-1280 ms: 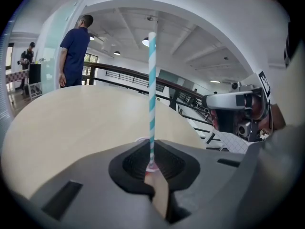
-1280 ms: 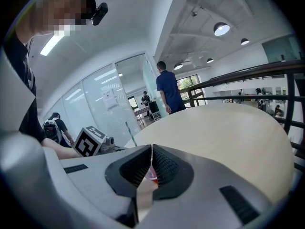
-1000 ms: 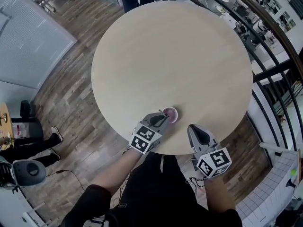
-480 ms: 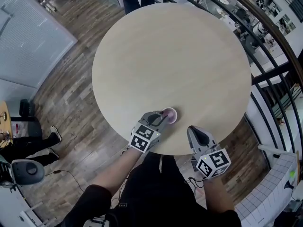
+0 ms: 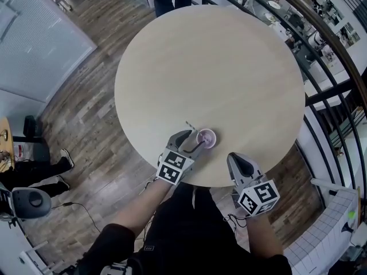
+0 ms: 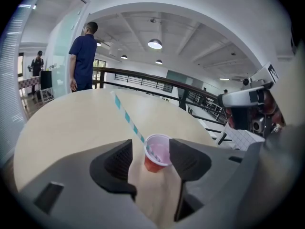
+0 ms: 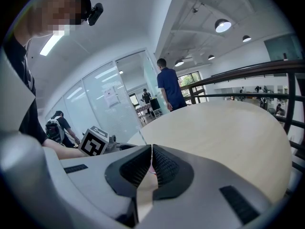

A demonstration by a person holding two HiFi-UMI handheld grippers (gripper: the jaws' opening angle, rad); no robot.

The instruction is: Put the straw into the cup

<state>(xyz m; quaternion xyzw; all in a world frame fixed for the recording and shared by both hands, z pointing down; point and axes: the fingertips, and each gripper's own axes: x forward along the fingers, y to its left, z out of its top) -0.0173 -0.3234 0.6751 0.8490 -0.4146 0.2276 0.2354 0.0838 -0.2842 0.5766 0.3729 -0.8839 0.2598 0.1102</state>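
On my left gripper (image 5: 194,143) the jaws have just been opening and stand spread, the cup (image 6: 157,155) loose between them, the straw (image 6: 127,119) leaning inside it; I should back straight off, clipping neither. My right gripper (image 7: 151,159) is pressed together, empty

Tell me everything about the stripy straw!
The straw is thin and straight, white with blue stripes, and looks like paper. Its bottom end sits inside the little pink cup; it leans on the rim, tilting up and away. The left gripper has just been opening its jaws, which do not touch it.
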